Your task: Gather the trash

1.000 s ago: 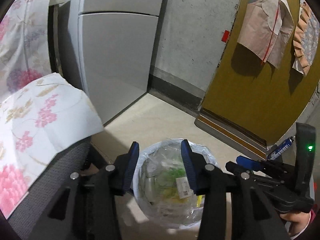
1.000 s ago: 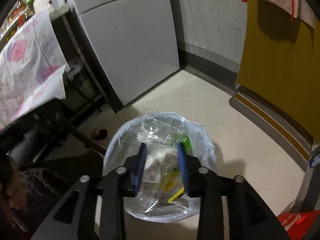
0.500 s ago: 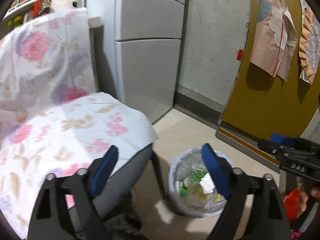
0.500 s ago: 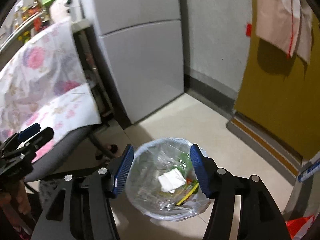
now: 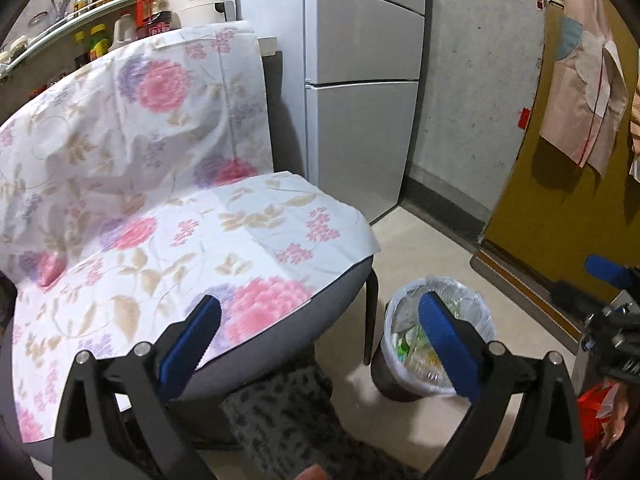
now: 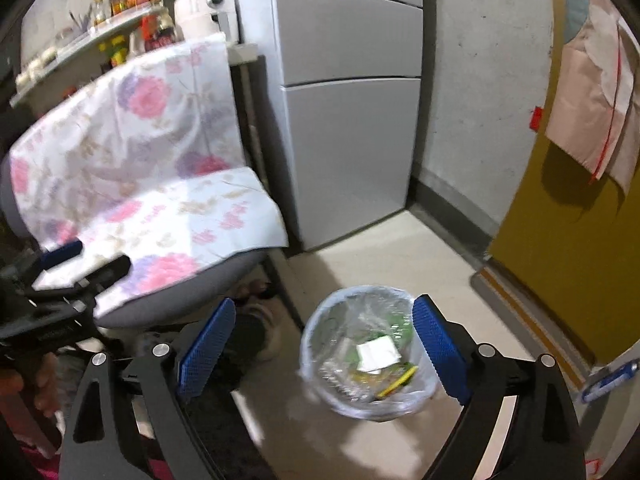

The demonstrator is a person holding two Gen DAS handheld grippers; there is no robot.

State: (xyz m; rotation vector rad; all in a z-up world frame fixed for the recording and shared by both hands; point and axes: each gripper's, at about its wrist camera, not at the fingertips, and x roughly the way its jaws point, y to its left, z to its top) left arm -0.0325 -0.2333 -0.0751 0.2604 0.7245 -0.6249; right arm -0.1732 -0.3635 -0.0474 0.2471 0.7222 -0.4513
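We judge a drop into the trash bin [image 6: 366, 350] just done: our left hand-held gripper [image 5: 320, 332] and right hand-held gripper [image 6: 324, 344] both have jaws opening, nothing between them. The bin sits on the floor below and ahead of both, trash [image 6: 378, 354] lying inside. Next we must find more litter; none shows. The draped chair [image 5: 180, 240] crowds the left, the fridge [image 6: 348, 120] stands ahead; bare floor [image 6: 400, 248] opens to the right.

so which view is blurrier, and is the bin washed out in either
Right wrist view: softer overall, with the chair cloth and the bin smeared, though the blue fingers stay crisp. Left wrist view: sharper on the cloth and fridge; the bin liner glares white, and the edges bow.
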